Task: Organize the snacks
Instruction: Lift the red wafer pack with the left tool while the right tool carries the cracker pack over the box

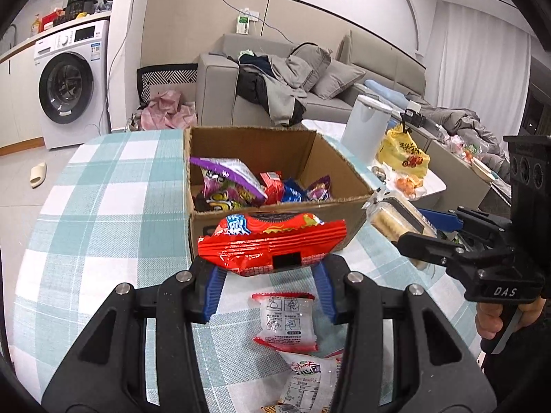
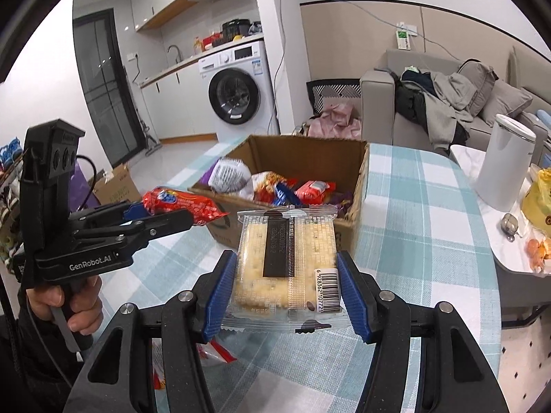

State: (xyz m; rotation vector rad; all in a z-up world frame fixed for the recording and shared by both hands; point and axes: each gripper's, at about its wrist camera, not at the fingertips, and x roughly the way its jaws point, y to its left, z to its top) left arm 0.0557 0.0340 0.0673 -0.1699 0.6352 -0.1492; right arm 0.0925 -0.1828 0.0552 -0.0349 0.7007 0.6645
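The left gripper (image 1: 272, 275) is clamping a red snack packet (image 1: 272, 241) just short of the cardboard box (image 1: 344, 161) of snacks on the checked tablecloth (image 1: 103, 206), while the right gripper (image 2: 287, 296) is pinching 1 clear-wrapped cracker pack (image 2: 286, 261) beside it.

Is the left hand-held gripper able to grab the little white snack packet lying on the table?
Probably not yet. The left hand-held gripper is already shut on a red snack bag. The white packet lies uncovered on the tablecloth just beneath it, so nothing else blocks it.
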